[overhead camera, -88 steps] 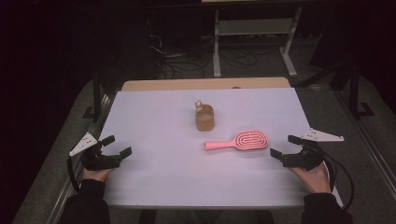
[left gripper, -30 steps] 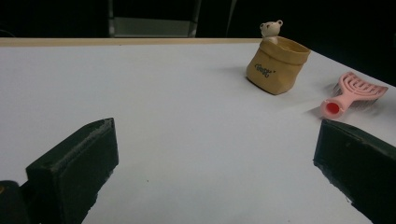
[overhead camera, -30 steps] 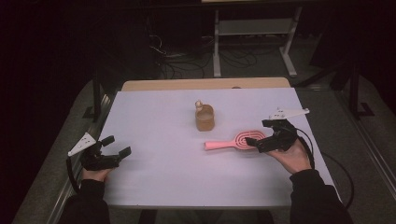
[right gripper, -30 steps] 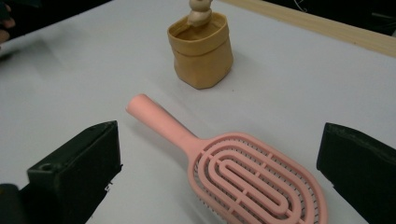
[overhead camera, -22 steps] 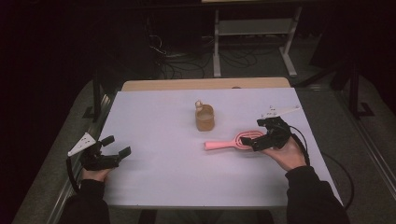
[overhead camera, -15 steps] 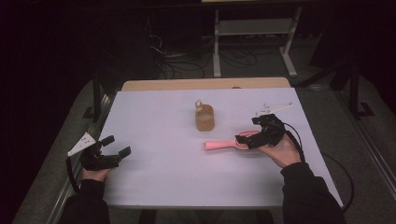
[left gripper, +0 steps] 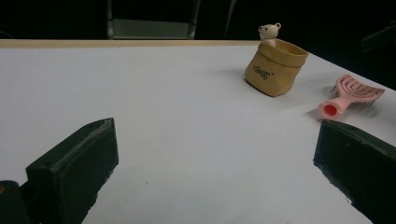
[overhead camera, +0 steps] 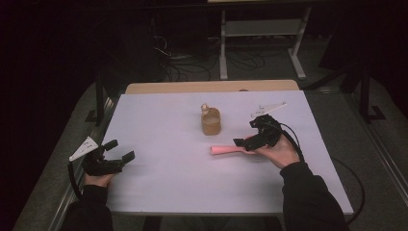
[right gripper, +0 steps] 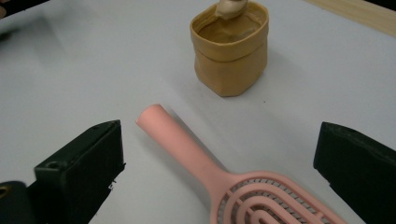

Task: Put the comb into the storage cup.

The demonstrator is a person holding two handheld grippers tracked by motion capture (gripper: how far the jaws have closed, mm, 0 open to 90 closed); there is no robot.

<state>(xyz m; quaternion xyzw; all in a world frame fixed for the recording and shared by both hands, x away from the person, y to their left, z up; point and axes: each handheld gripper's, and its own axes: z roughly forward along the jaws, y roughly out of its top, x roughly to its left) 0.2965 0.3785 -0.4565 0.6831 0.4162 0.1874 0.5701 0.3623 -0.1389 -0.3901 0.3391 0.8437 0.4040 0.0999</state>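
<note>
Small dark print on tan pouch (left gripper: 275, 67), too blurred to read.

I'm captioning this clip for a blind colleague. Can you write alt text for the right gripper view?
A pink hairbrush lies flat on a white table between the open right tongs, its handle pointing away toward a small tan pot. The two black jaws stand wide on either side of the brush without touching it.
</note>
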